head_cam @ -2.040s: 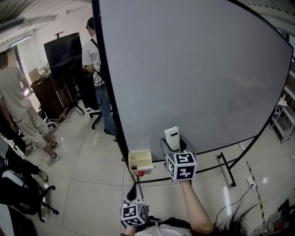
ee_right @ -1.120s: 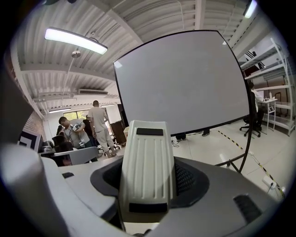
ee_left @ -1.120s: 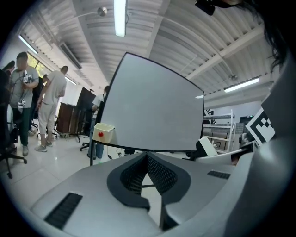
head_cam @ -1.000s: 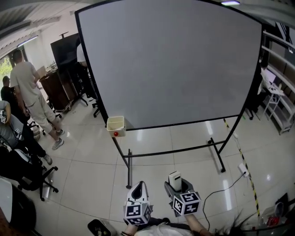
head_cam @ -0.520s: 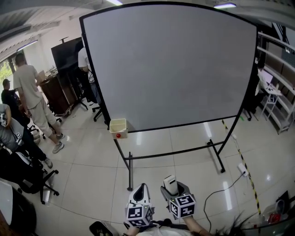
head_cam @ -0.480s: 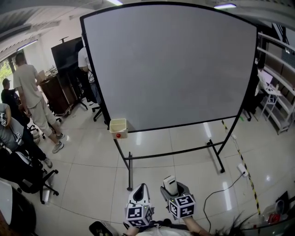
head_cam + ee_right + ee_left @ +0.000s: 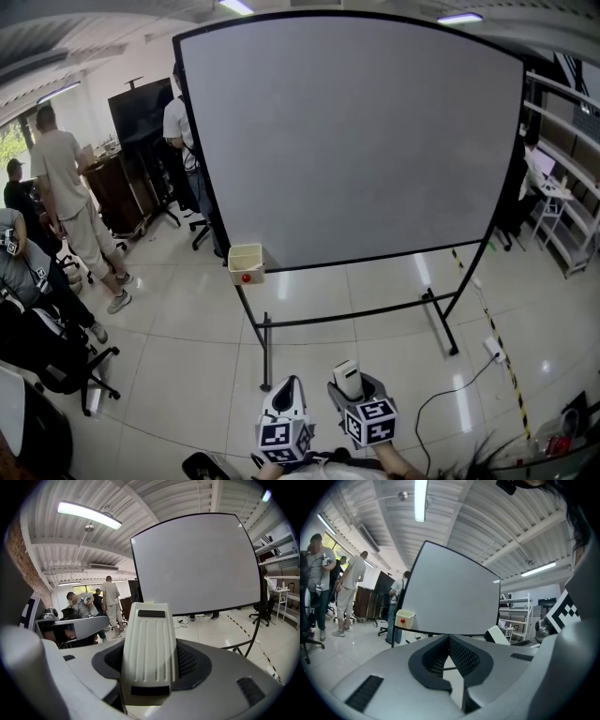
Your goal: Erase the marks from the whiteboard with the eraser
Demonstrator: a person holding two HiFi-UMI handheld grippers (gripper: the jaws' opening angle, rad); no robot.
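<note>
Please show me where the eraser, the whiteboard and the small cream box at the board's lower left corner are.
eraser (image 7: 149, 653): right gripper view, on its ribbed white back.
whiteboard (image 7: 356, 141): head view, on the middle of its writing surface.
cream box (image 7: 251, 270): head view, on its front wall.

Bright striplight (image 7: 89, 515); dark, perhaps blurred, fisheye edges

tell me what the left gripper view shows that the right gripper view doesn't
Only the left gripper view shows the left gripper, jaws shut on nothing, and the small cream box with a red dot at the lower left corner of the whiteboard. Only the right gripper view shows the right gripper clamped on the eraser, seen full on. Both show the whiteboard with no marks visible, people standing to its left, and ceiling lights.
</note>
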